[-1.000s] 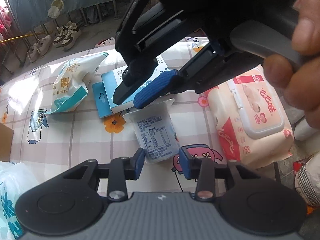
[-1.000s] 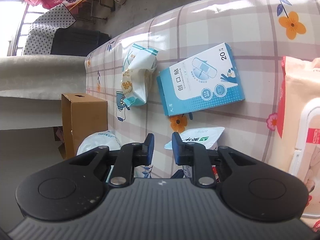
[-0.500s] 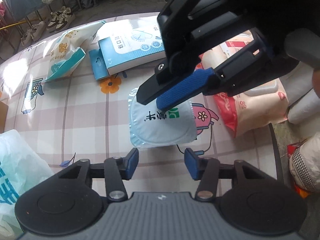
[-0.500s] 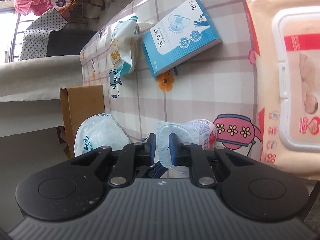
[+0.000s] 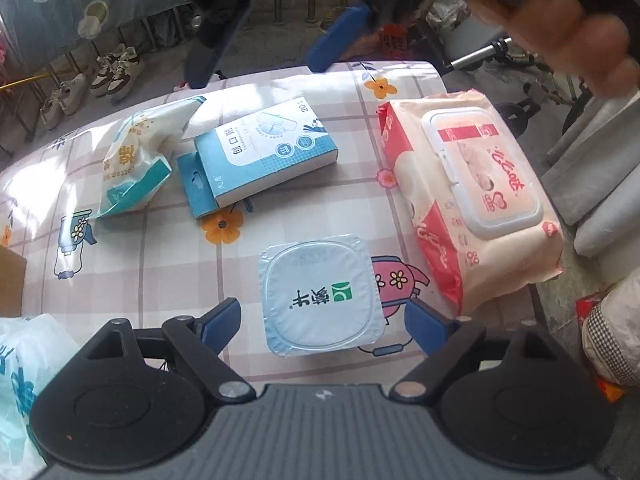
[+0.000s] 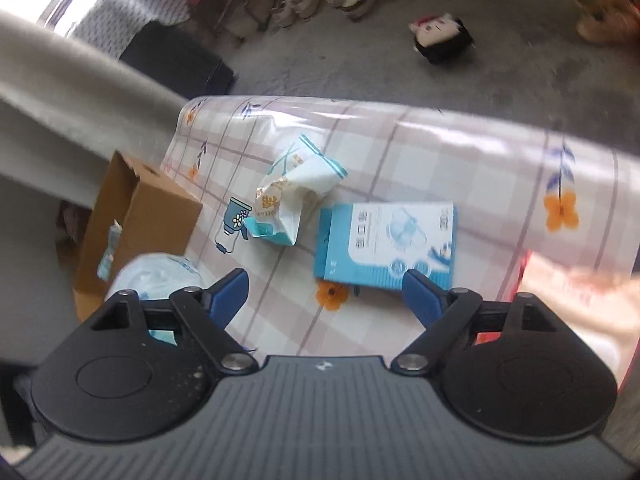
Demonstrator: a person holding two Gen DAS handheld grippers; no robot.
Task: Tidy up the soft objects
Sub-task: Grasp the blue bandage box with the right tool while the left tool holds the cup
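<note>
A yogurt cup (image 5: 322, 294) stands upright on the checked tablecloth (image 5: 320, 196), foil lid up, between the open fingers of my left gripper (image 5: 322, 320). A pink wet-wipe pack (image 5: 468, 204) lies to its right. A blue plaster box (image 5: 264, 156) and a white-teal tissue pack (image 5: 136, 164) lie further back; they also show in the right wrist view, the box (image 6: 388, 240) and the tissue pack (image 6: 292, 204). My right gripper (image 6: 326, 292) is open and empty, raised above the table; its fingers (image 5: 340, 36) show at the top of the left wrist view.
An open cardboard box (image 6: 136, 232) stands at the table's left end, with a white plastic bag (image 6: 160, 276) in front of it. Shoes (image 5: 96, 80) and a toy (image 6: 440, 36) lie on the floor beyond the table.
My right gripper let go of the yogurt cup, opened, and rose up and away. The cup now stands upright. My left gripper opened wider around it.
</note>
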